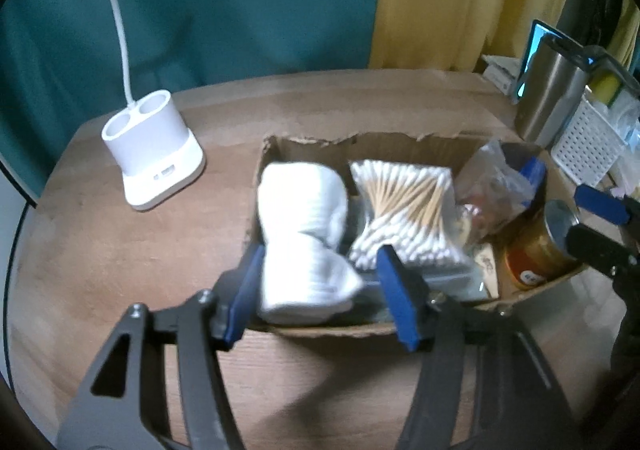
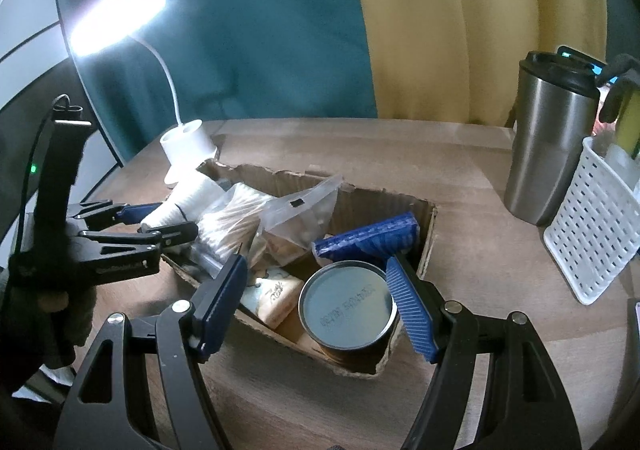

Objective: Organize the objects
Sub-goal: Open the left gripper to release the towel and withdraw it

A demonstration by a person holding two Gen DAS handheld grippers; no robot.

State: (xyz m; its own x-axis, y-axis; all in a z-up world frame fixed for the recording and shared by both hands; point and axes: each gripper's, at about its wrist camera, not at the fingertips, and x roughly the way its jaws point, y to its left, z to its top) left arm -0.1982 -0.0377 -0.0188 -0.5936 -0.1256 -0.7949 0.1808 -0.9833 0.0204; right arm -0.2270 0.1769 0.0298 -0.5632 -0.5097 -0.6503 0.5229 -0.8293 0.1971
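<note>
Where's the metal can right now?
The can stands in the near right corner of the cardboard box, between the fingers of the open right hand-held gripper, beside a small cream packet.

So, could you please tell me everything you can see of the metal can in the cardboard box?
The can is a short cylinder with a plain silvery lid stamped with faint printed code, and a gold and orange-red label around its side. It stands roughly upright, slightly tilted, in the near right corner of the torn cardboard box. The right hand-held gripper is open around it, its ribbed blue pad right beside the rim. A small cream packet lies next to it.
</note>
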